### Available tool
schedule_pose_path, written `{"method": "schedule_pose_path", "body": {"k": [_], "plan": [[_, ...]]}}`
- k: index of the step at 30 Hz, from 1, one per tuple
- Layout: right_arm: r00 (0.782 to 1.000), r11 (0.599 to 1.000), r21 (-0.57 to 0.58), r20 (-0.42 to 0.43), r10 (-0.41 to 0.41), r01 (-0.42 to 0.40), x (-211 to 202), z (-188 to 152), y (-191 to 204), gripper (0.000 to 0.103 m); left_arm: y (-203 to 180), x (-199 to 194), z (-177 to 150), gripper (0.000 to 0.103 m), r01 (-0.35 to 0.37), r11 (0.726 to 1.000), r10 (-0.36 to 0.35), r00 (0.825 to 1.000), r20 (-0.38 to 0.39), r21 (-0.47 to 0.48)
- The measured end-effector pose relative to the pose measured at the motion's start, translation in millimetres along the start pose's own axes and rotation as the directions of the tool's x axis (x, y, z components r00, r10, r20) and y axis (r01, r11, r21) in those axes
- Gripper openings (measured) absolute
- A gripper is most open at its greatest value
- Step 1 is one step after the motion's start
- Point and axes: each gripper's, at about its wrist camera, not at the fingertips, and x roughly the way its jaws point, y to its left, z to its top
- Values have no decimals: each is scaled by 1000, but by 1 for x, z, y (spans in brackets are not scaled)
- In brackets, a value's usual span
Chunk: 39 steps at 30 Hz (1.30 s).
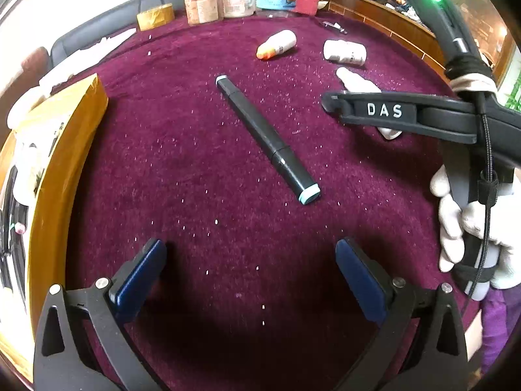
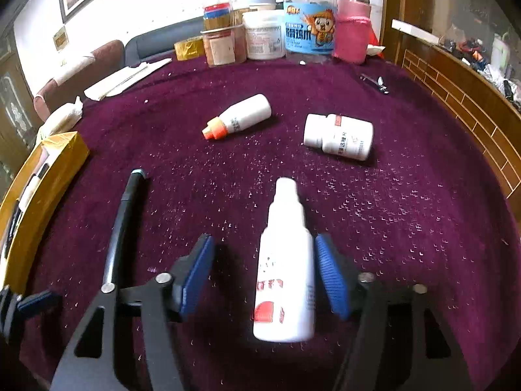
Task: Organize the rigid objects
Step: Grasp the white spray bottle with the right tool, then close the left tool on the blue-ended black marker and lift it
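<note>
A black marker (image 1: 265, 138) with pale blue ends lies on the purple cloth ahead of my left gripper (image 1: 250, 260), which is open and empty. A white spray bottle (image 2: 285, 260) lies between the pads of my right gripper (image 2: 263, 267); the right pad is close against it, the left pad stands apart. The right gripper (image 1: 329, 104) shows in the left wrist view above that bottle (image 1: 355, 79). Farther off lie a white bottle with an orange cap (image 2: 239, 117) and a white pill bottle (image 2: 338, 137). The marker (image 2: 125, 208) shows at left in the right wrist view.
A yellow box (image 1: 58, 163) with items inside stands at the table's left edge. Jars, tape rolls and a blue tub (image 2: 309, 26) stand along the far edge. Nail clippers (image 2: 374, 83) lie at the far right. A wooden ledge (image 2: 462, 97) borders the right.
</note>
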Motion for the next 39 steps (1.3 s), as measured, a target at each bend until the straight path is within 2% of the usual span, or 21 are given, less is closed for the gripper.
{"method": "schedule_pose_path", "body": {"k": [3,4,7,9,13,15,16,17,18,20,22,24,25,29,30,31,32,33,34,36,39], "plan": [[1000,1000,5,4,28,-28,-2,-2,-3,65,16,-7,5,103,95,989,-96,995,-1,-111],[999,999,15,9,45,-46,-3,-2,-6,65,22,-9,10,103,103,983,-103,995,7,-152],[997,996,43,20,78,-79,-5,-3,-11,65,35,-7,27,103,44,978,-41,999,19,-203],[995,993,59,28,96,-97,-6,-4,-15,65,33,-2,38,103,18,980,-12,1000,29,-200],[990,986,92,43,132,-136,-8,-6,-20,65,13,24,62,103,-33,988,40,998,41,-150],[989,984,102,48,143,-147,-8,-6,-22,65,6,41,68,103,-61,989,64,998,18,-135],[988,984,103,49,144,-148,-8,-6,-21,65,0,41,68,103,-95,989,101,994,41,-117],[988,984,103,49,144,-148,-8,-6,-21,65,-1,39,67,103,-94,990,99,994,48,-107],[988,983,104,50,144,-148,-9,-7,-21,65,-3,38,66,100,-72,992,76,996,44,-100],[988,983,106,52,146,-151,-9,-7,-22,65,-2,29,62,79,-57,994,63,996,58,-92],[988,983,107,52,146,-151,-9,-7,-22,65,3,18,55,40,-35,996,41,997,71,-85],[988,983,105,51,143,-147,-8,-7,-21,65,12,12,48,30,-3,994,11,997,71,-106],[989,984,105,51,141,-146,-8,-7,-21,65,17,10,45,30,13,993,-4,997,73,-118],[989,984,104,51,141,-145,-8,-7,-21,65,16,13,47,31,18,994,-10,997,76,-112],[989,984,103,51,141,-146,-8,-7,-21,65,14,15,47,40,18,994,-9,997,79,-110],[989,984,102,50,139,-143,-8,-7,-20,65,10,16,48,56,26,994,-17,996,83,-103],[989,985,102,50,136,-141,-8,-7,-20,65,4,19,50,65,39,995,-32,996,85,-87],[990,985,101,49,134,-139,-8,-7,-20,65,-1,21,50,85,45,997,-40,996,83,-65],[990,986,99,48,133,-137,-8,-7,-20,65,-13,27,51,94,24,1000,-23,997,75,-16],[991,987,96,47,128,-132,-8,-7,-19,65,-24,31,50,100,-33,999,31,996,80,23],[992,988,93,45,122,-125,-8,-7,-18,65,-17,31,50,101,11,1000,-10,997,80,-18]]}}
